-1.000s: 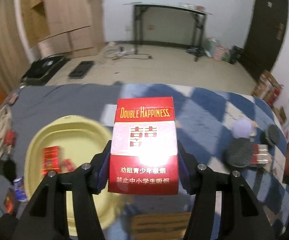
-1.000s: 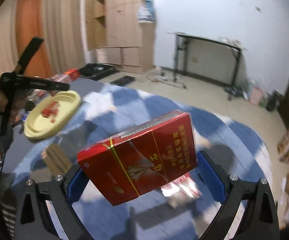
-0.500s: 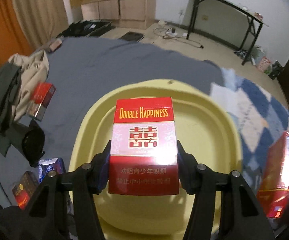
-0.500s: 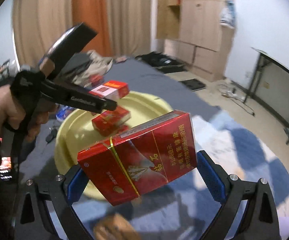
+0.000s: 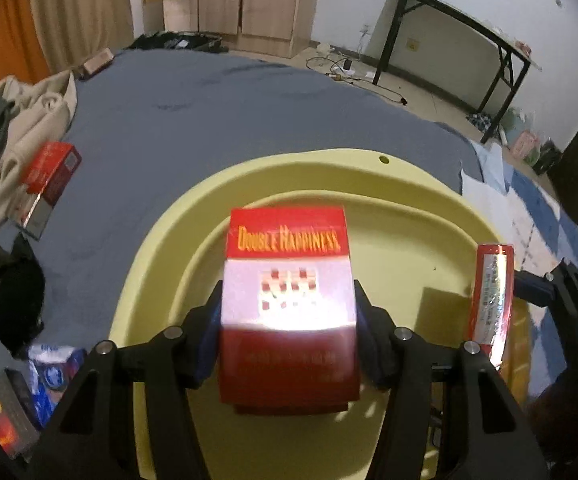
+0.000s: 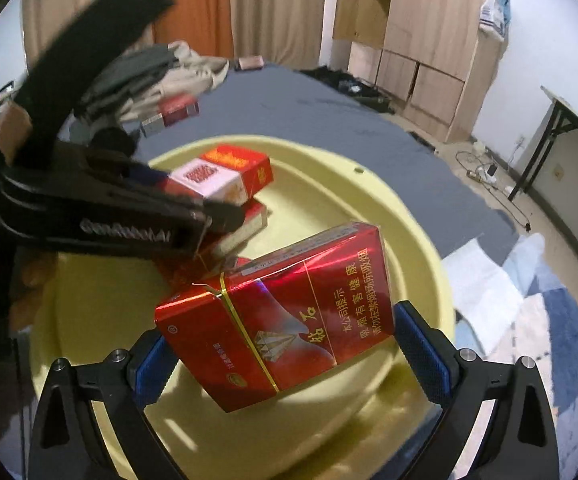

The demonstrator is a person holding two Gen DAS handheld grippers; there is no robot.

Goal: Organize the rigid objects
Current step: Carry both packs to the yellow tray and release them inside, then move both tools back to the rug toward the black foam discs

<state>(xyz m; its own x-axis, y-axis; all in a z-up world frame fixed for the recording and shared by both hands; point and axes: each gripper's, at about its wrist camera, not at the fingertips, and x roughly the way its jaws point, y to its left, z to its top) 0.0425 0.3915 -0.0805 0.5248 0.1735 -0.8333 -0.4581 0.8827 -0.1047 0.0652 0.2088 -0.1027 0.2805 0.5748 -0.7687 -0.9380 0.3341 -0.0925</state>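
Since the earlier frames both grippers have swung in over the yellow basin (image 5: 417,184), now filling mid-frame. Left gripper (image 5: 289,344): jaws clenched on the Double Happiness pack (image 5: 287,304), held above the basin floor. Right gripper (image 6: 289,344): jaws grasping the glossy red pack (image 6: 285,312), tilted, over the basin. Other packs (image 6: 245,220) already lie inside; one red box (image 5: 51,168) remains on the grey bedcover (image 5: 217,120), left of frame
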